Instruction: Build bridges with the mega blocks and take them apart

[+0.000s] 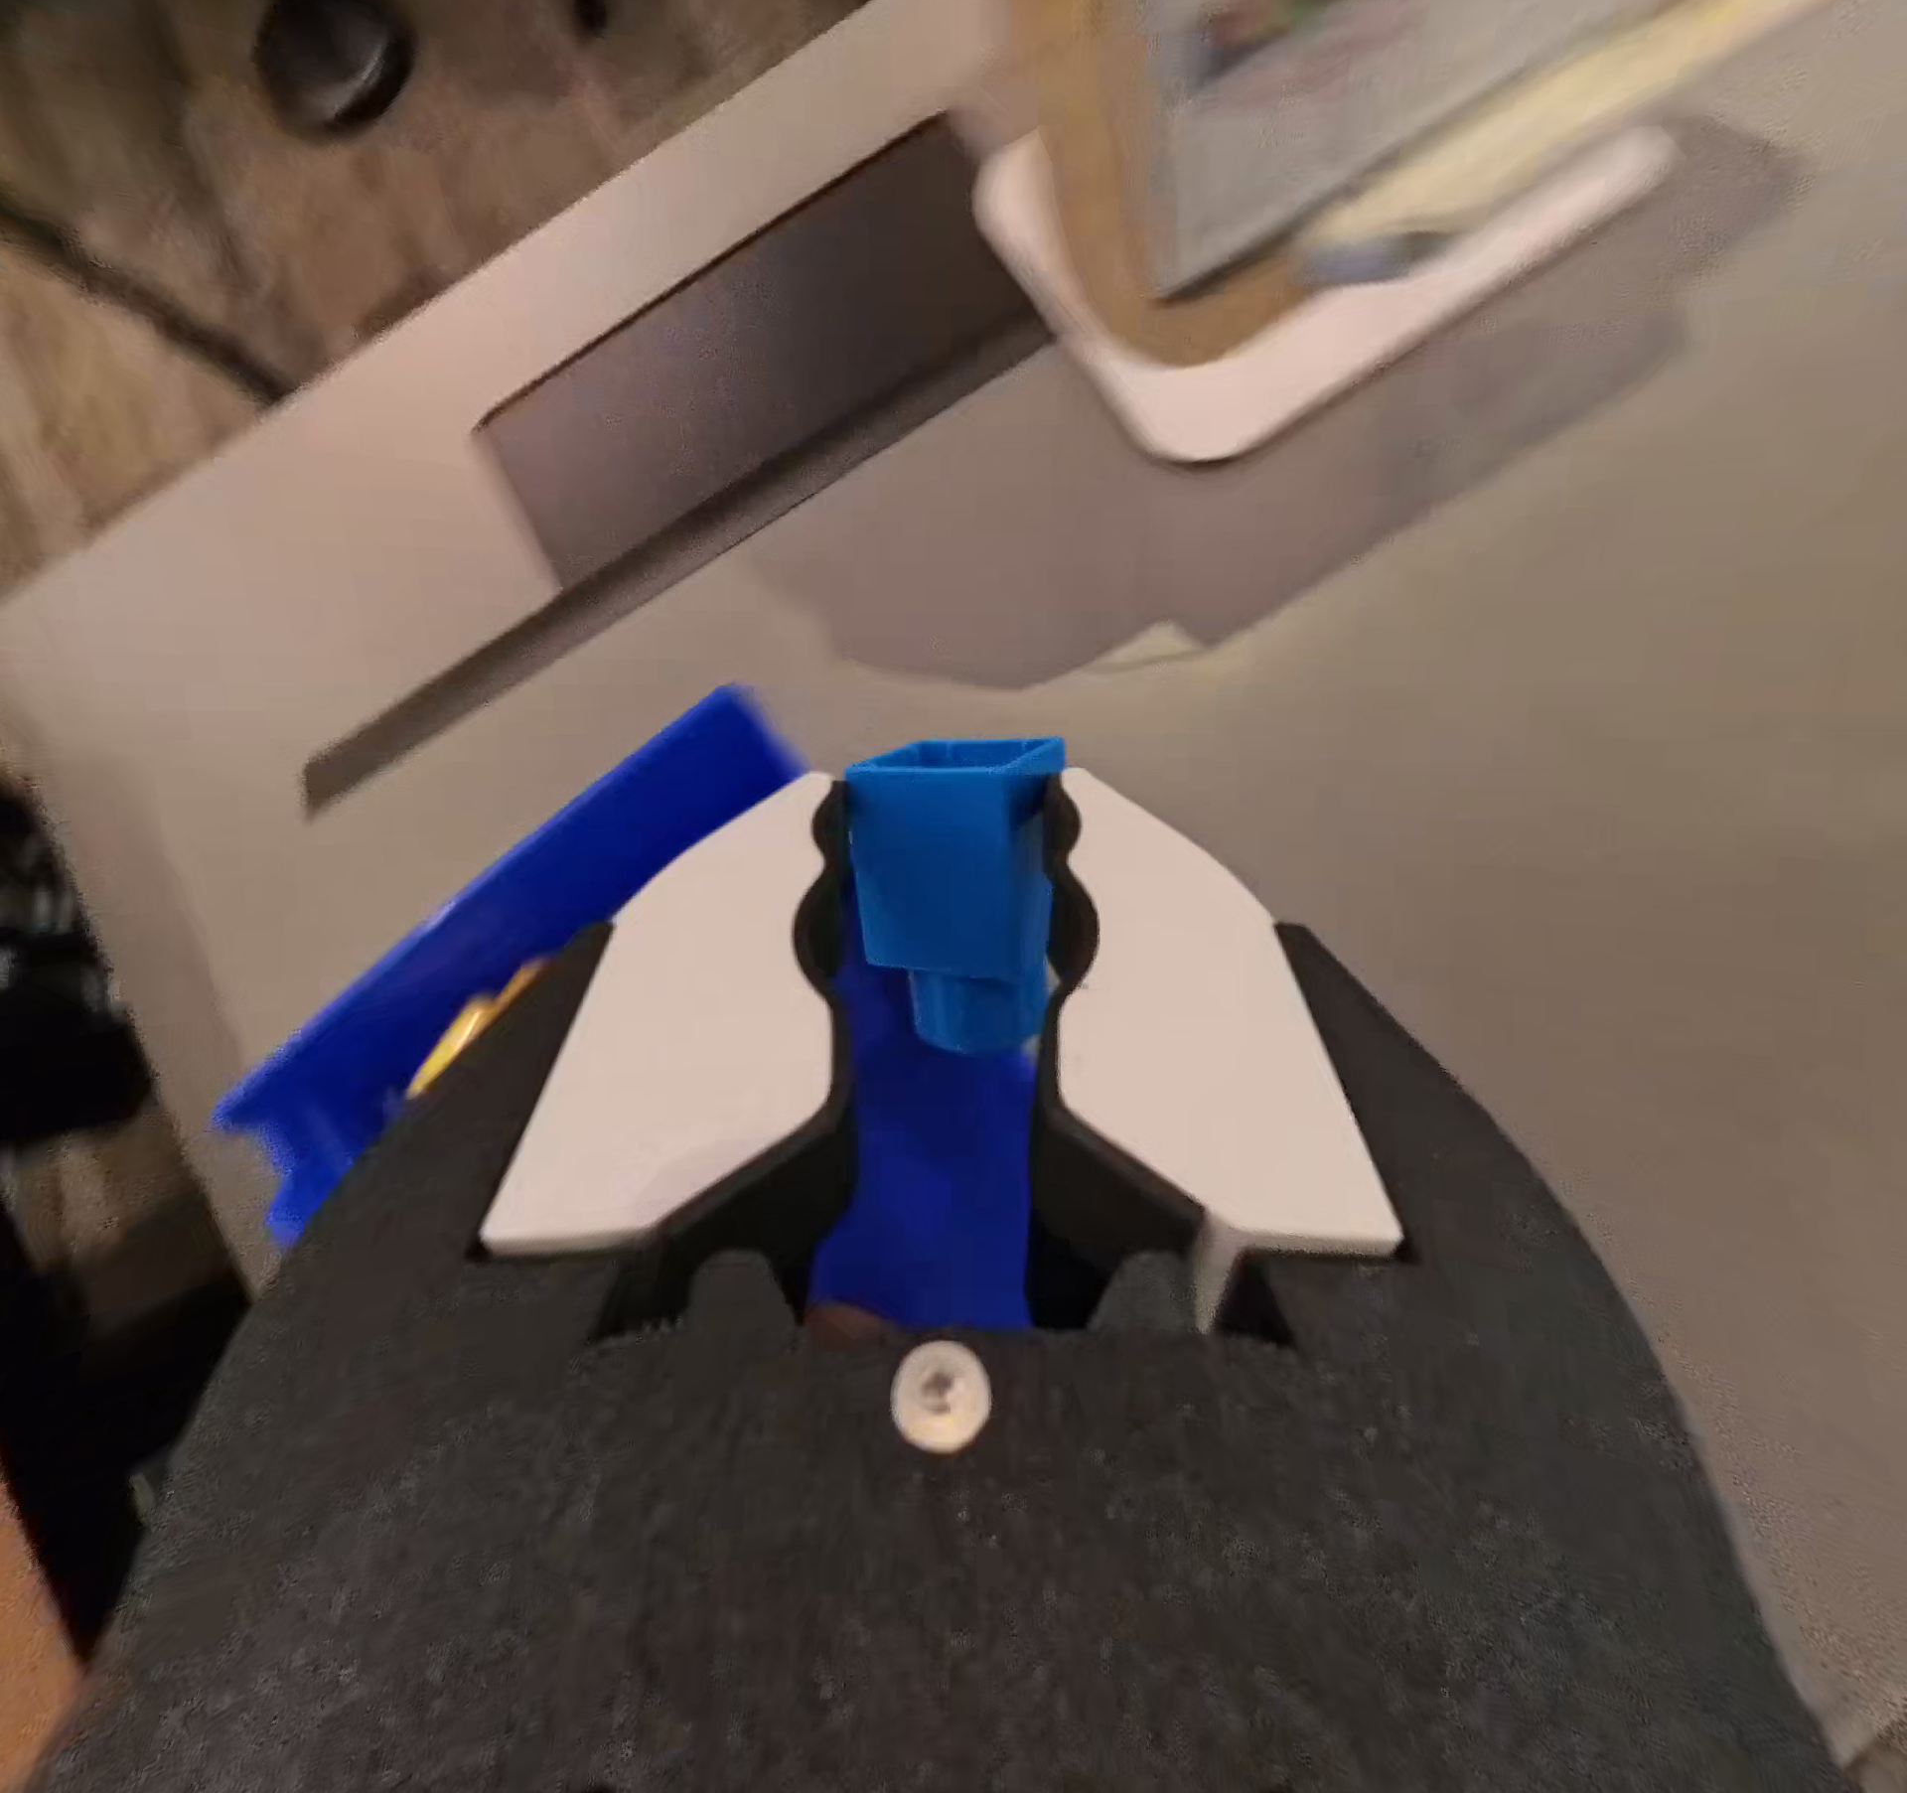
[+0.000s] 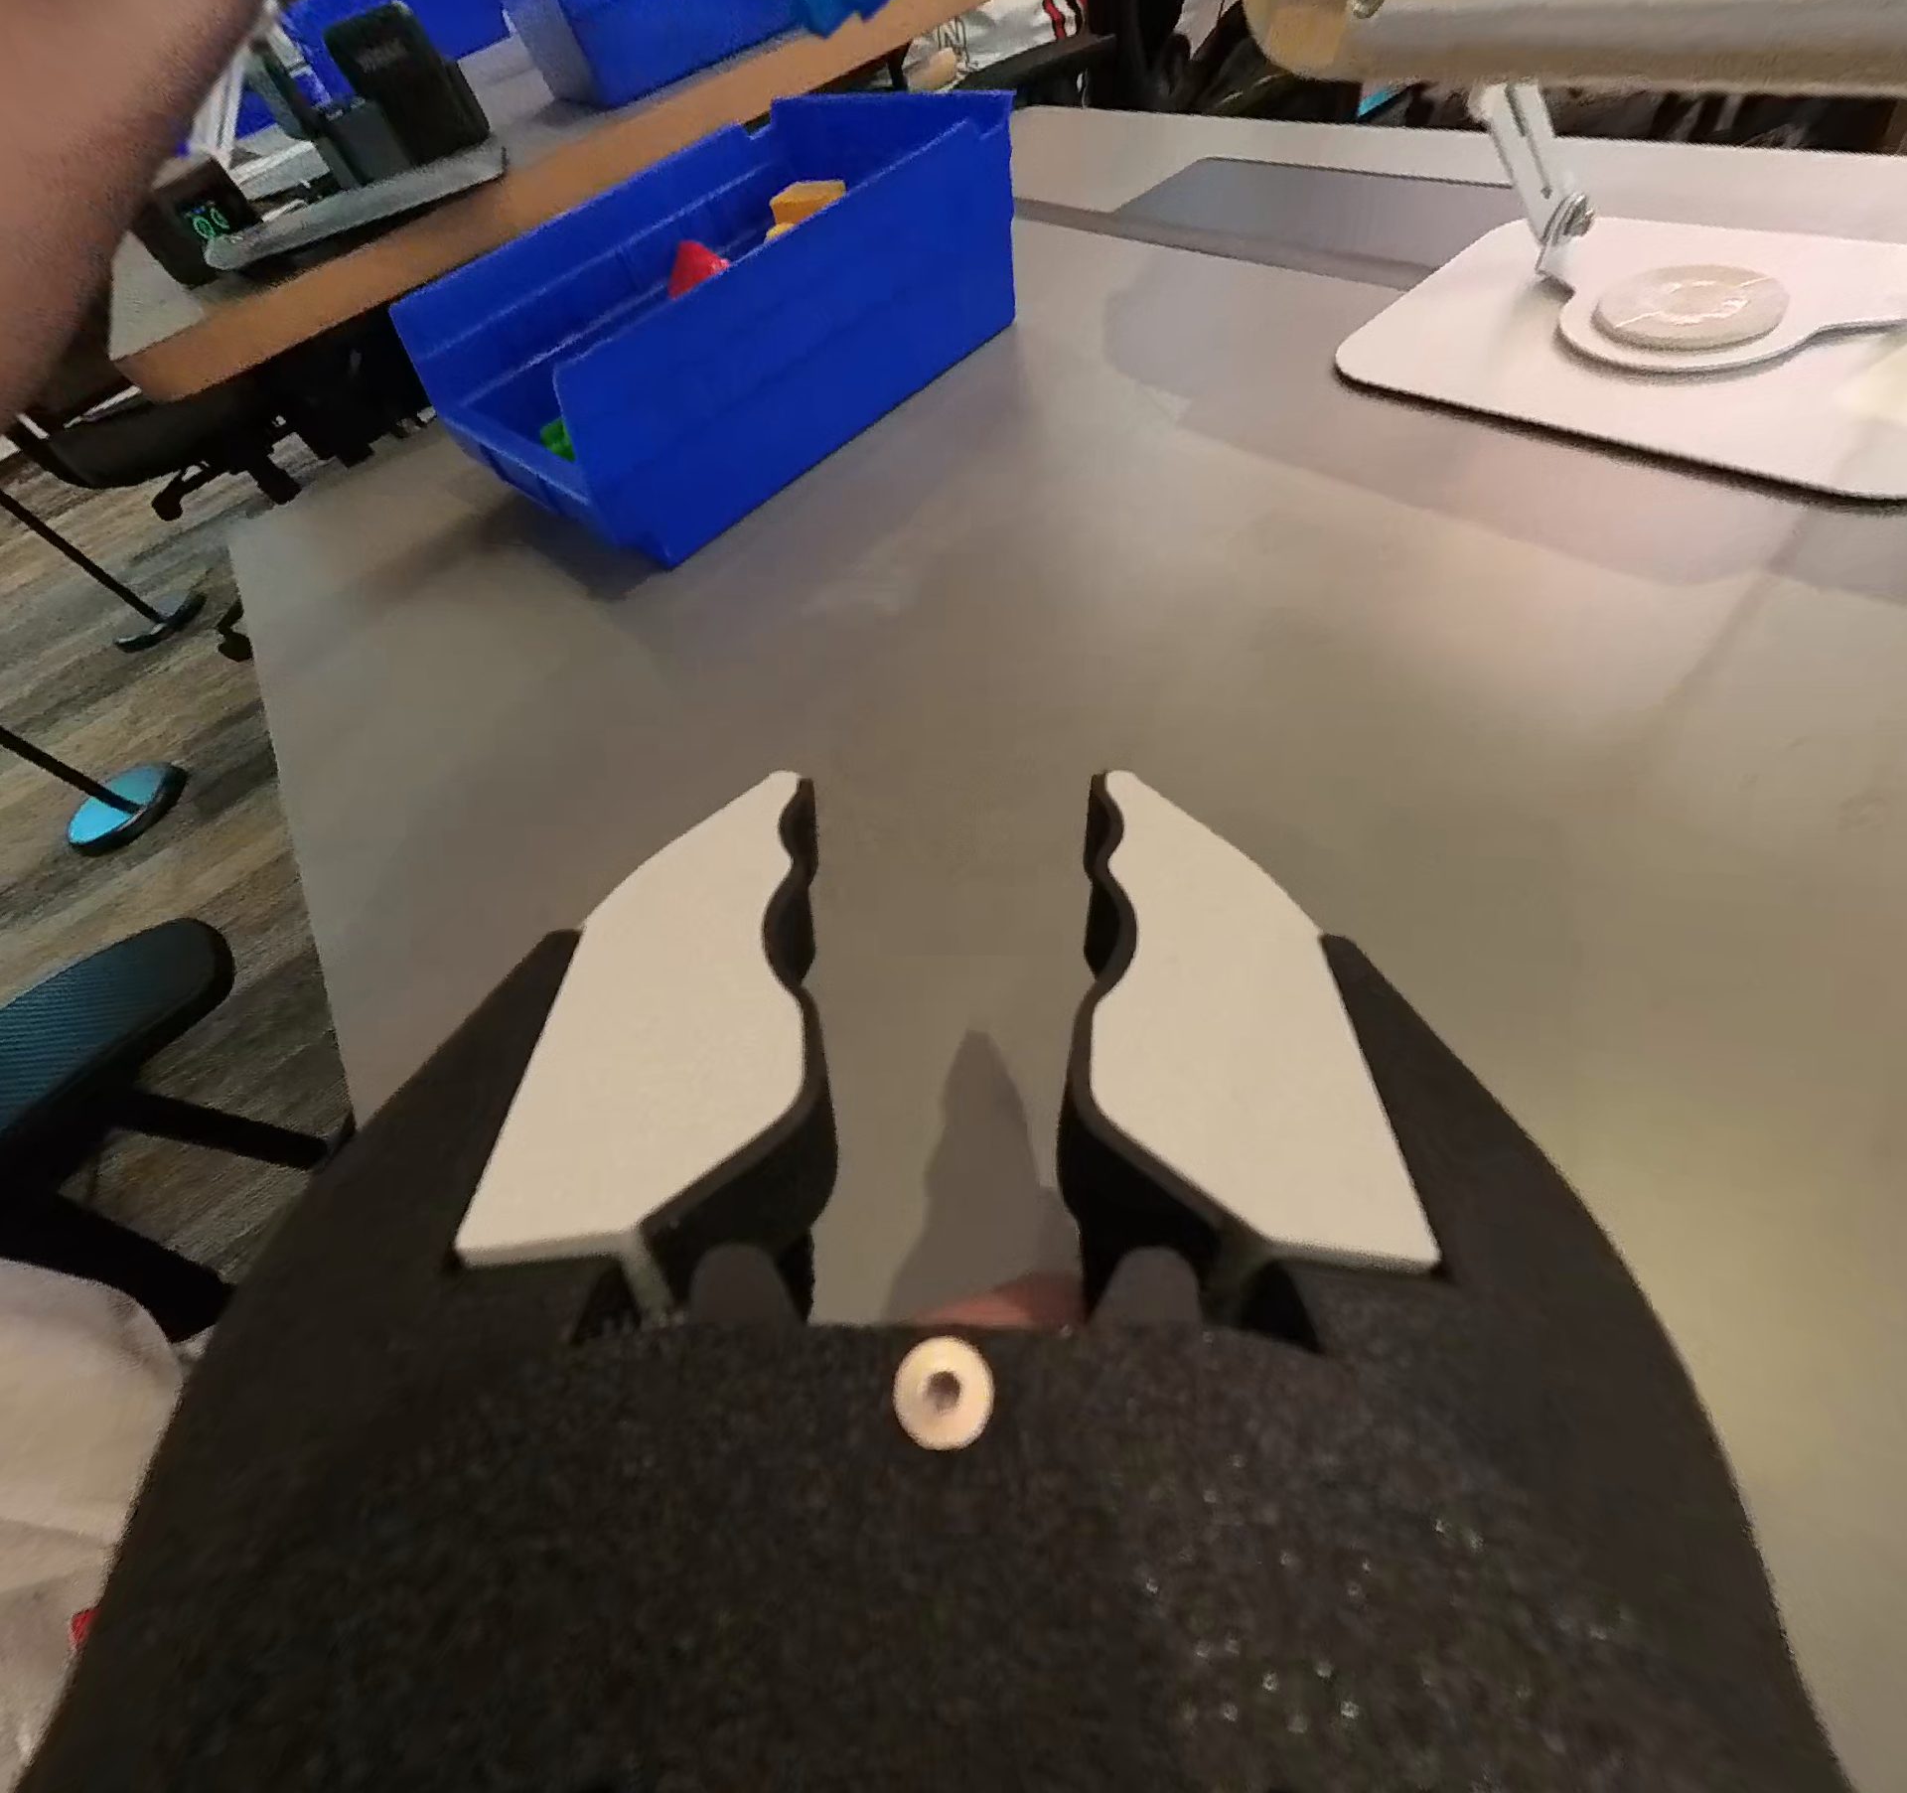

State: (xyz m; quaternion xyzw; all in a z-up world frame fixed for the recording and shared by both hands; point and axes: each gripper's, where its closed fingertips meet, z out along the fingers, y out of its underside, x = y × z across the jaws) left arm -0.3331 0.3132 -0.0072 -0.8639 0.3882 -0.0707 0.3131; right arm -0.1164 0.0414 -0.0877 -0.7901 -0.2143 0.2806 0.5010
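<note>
Right gripper (image 2: pixel 951 794) hovers low over the grey table (image 2: pixel 1187 629), jaws parted by about a finger's breadth, nothing between them — only bare tabletop shows in the gap. Wide free surface ahead and to the right of it. The table's left edge runs just beside the left finger; beyond it, floor and a chair arm (image 2: pixel 93 1011). The bin (image 2: pixel 743 371) sits at the far left corner of the table, close to both edges. A white stand base (image 2: pixel 1465 391) takes the far right, well apart from the bin.

Left gripper (image 1: pixel 949 794) is closed on a block (image 1: pixel 944 877), held at the fingertips. Its view is tilted and motion-blurred; the table edge crosses diagonally, and the bin's rim shows just behind the left finger, largely hidden by the gripper. The stand base lies farther off, upper right.

Hard to make out: bin contents. From the right view a red piece (image 2: pixel 697 268), an orange piece (image 2: pixel 807 198) and a green bit (image 2: pixel 558 440) show above or through the walls; the rest is hidden. A blurred hand fills the upper left corner of that view.

Block: light blue, small, square-sectioned, hollow open end pointing away from the camera, single round stud pointing back toward it. Clear of the table, in the air above the bin's near side.
</note>
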